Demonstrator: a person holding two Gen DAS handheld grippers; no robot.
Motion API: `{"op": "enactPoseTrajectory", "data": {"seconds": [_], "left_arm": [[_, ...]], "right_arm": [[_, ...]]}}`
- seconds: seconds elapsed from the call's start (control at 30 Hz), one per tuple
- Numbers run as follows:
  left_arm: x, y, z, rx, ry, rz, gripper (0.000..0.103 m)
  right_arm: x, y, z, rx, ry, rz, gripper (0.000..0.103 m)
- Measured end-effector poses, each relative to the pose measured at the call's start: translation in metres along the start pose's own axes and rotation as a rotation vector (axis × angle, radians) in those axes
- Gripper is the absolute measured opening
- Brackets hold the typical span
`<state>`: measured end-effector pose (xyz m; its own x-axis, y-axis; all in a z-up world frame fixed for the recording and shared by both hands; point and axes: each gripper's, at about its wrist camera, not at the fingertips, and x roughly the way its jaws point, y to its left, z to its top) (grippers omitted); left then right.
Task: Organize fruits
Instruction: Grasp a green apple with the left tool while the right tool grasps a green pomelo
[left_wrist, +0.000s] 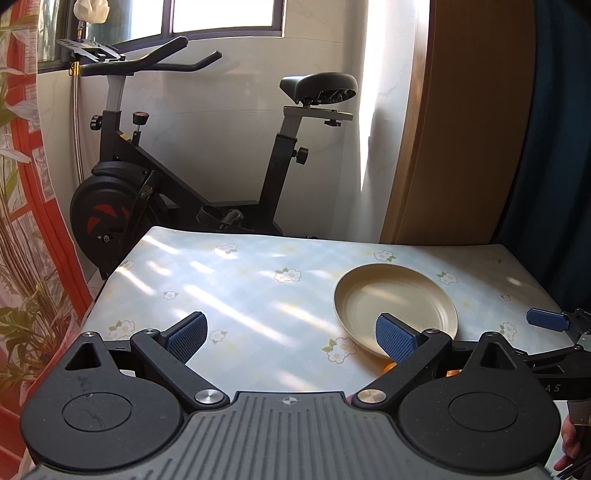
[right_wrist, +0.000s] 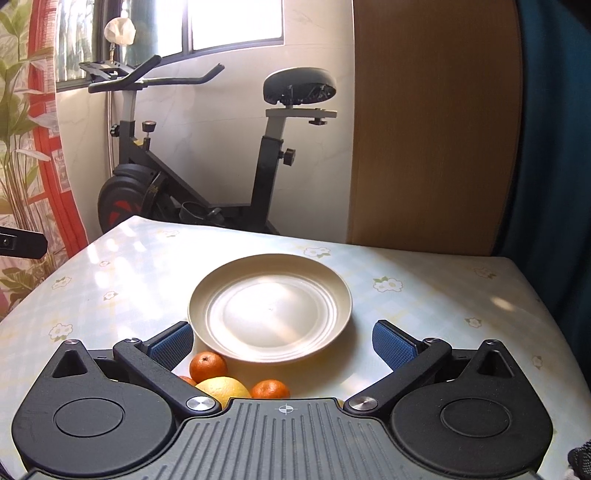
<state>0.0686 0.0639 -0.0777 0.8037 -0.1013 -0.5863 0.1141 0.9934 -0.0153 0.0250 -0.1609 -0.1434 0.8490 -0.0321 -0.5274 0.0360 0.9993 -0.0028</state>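
A cream plate (right_wrist: 269, 284) rests empty on the flowered table; the left wrist view shows the same plate (left_wrist: 395, 302) at the right. Just in front of it lie two small oranges (right_wrist: 208, 365) (right_wrist: 269, 389) and a larger yellow fruit (right_wrist: 223, 389), partly hidden under my right gripper's body. My right gripper (right_wrist: 282, 341) is open above the plate's near rim and the fruits, holding nothing. My left gripper (left_wrist: 290, 336) is open over bare tablecloth to the left of the plate, holding nothing. A sliver of orange fruit (left_wrist: 389, 366) peeks out beside its right finger.
The table (left_wrist: 229, 280) has a pale flowered cloth. An exercise bike (left_wrist: 177, 177) stands behind it by the wall. A wooden panel (right_wrist: 436, 129) and a dark blue curtain are at the right, a red patterned curtain (left_wrist: 26, 221) at the left. A hand (left_wrist: 570, 441) shows at bottom right.
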Motion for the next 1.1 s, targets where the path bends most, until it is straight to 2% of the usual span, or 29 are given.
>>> {"op": "enactPoseTrajectory", "data": {"seconds": [0.1, 0.2, 0.3, 0.5, 0.77, 0.83, 0.93, 1.03, 1.1], "left_arm": [[0.008, 0.001, -0.009, 0.003, 0.019, -0.015, 0.099], [0.012, -0.001, -0.014, 0.007, 0.048, 0.011, 0.099], [0.015, 0.002, -0.016, -0.033, 0.076, 0.014, 0.099], [0.014, -0.001, -0.022, 0.0, 0.069, 0.014, 0.097], [0.015, -0.002, -0.034, -0.011, 0.127, -0.02, 0.086], [0.017, -0.001, -0.036, -0.023, 0.141, -0.023, 0.078], [0.017, -0.001, -0.038, -0.027, 0.143, -0.053, 0.07], [0.017, -0.005, -0.039, -0.008, 0.143, -0.067, 0.066], [0.016, -0.009, -0.04, 0.005, 0.141, -0.069, 0.064]], "right_arm": [[-0.001, -0.004, -0.009, 0.032, 0.031, 0.0, 0.103], [-0.001, -0.012, -0.017, 0.065, 0.053, -0.012, 0.103], [-0.001, -0.02, -0.026, 0.085, 0.068, -0.026, 0.103], [-0.001, -0.031, -0.035, 0.077, 0.089, -0.038, 0.101], [0.001, -0.056, -0.038, 0.128, 0.133, -0.013, 0.088], [0.001, -0.059, -0.04, 0.127, 0.143, -0.009, 0.084], [0.001, -0.059, -0.044, 0.097, 0.159, -0.02, 0.078], [0.001, -0.061, -0.046, 0.097, 0.17, -0.018, 0.068], [0.003, -0.062, -0.046, 0.109, 0.177, -0.011, 0.067]]}}
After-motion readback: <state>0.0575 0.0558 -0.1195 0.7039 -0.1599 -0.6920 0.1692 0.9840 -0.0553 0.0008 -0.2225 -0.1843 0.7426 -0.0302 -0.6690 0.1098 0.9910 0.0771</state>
